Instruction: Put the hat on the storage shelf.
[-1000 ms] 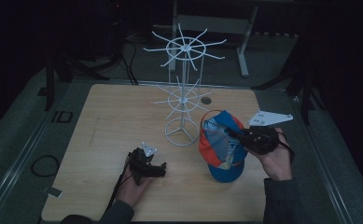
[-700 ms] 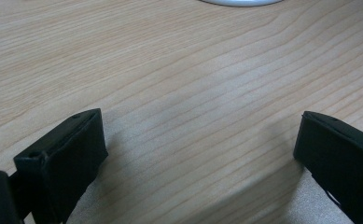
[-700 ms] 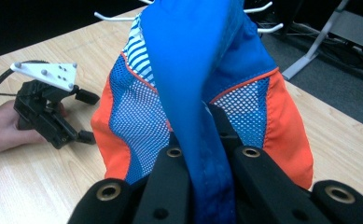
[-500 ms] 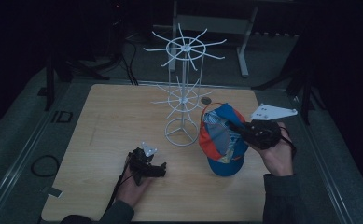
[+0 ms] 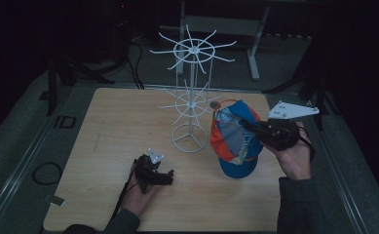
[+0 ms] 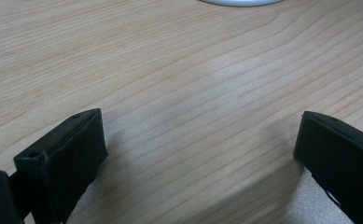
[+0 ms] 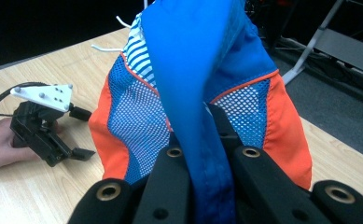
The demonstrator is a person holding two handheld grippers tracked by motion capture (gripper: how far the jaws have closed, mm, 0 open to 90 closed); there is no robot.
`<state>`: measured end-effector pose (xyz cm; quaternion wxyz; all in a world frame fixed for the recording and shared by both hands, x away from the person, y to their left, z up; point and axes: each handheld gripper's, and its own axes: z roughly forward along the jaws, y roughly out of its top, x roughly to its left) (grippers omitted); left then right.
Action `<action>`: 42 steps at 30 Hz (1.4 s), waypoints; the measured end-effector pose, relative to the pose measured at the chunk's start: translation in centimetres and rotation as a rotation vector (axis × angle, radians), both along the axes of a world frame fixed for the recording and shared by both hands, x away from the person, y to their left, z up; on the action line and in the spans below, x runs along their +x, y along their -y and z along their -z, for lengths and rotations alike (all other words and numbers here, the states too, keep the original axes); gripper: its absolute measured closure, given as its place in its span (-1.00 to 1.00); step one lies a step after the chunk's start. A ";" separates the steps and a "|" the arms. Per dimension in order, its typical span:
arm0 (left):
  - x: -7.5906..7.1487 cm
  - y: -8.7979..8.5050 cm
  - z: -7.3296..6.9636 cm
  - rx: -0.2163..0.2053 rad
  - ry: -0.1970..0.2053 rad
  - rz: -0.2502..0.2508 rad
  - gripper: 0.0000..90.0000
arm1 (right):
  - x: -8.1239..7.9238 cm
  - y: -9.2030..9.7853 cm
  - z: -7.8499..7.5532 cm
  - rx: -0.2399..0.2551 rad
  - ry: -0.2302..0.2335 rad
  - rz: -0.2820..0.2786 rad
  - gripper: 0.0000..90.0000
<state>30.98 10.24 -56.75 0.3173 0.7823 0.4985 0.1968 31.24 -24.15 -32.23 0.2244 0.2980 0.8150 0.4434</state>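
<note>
Above the right part of the worktop (image 5: 109, 122) hangs a blue and orange cap (image 5: 236, 141), its blue fabric clamped between the right tongs (image 5: 248, 127). Just beside it to the left stands a white wire rack (image 5: 192, 105). Well apart, the left tongs (image 5: 162, 176) rest on the worktop with jaws wide apart, holding nothing.

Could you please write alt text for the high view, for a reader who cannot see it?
The right gripper holds a blue and orange cap lifted beside a white wire rack on a wooden table. The left gripper rests open on the table nearer the person.
</note>
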 end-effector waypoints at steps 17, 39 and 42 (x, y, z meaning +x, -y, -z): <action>0.0 0.0 0.0 -0.001 0.000 -0.001 -0.94 | 0.2 0.2 -1.4 0.034 0.020 -0.011 0.96; 0.0 0.0 0.0 0.000 0.000 0.000 -0.94 | 0.4 0.4 -2.9 0.055 0.059 -0.012 0.96; 0.0 0.0 0.0 0.000 0.000 0.000 -0.94 | 0.4 0.4 -3.2 0.056 0.066 -0.011 0.96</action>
